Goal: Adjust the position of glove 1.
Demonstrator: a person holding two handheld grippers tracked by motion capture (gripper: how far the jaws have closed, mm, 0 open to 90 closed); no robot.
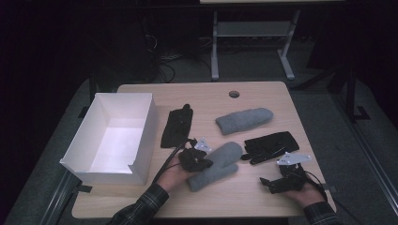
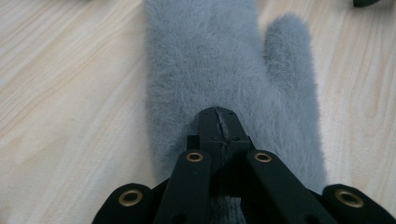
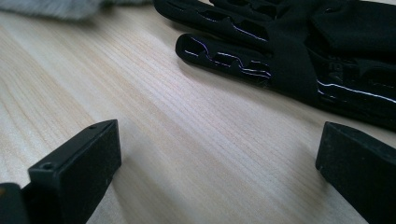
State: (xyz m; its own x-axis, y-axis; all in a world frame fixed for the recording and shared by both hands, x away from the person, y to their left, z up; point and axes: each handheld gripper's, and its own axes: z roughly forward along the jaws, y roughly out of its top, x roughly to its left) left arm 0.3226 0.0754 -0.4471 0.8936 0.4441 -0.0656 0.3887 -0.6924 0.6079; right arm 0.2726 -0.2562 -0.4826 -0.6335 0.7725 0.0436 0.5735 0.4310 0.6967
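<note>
The grey mitten (image 1: 217,165) lies flat on the table (image 1: 244,199), just right of the white box (image 1: 115,138), cuff towards the person, thumb on the side away from the box. The left gripper (image 1: 196,158) is on it — in the left gripper view its jaws are clenched together over the fuzzy fabric near the cuff (image 2: 219,126), pinching a fold of pile rather than the whole thickness, as far as one can tell.

My read: this is the pick-up, with the box as the likely destination. To do it well, the pinch wants to catch both layers of the mitten, not just the fluff, or it may slip free once lifted. Lift straight up first, let the hand end hang clear of the table, then carry it across to the box and over the near wall (image 1: 112,174) before letting go.

Further right of the box, the right gripper (image 1: 281,180) sits low over bare wood, jaws spread wide, grasping nothing. Just beyond it lies a black glove (image 3: 289,51) with thin pale lines on its fingers — a likely next candidate. A second grey mitten (image 1: 244,120) and another black glove (image 1: 177,126) lie farther back, the latter just beside the box.
</note>
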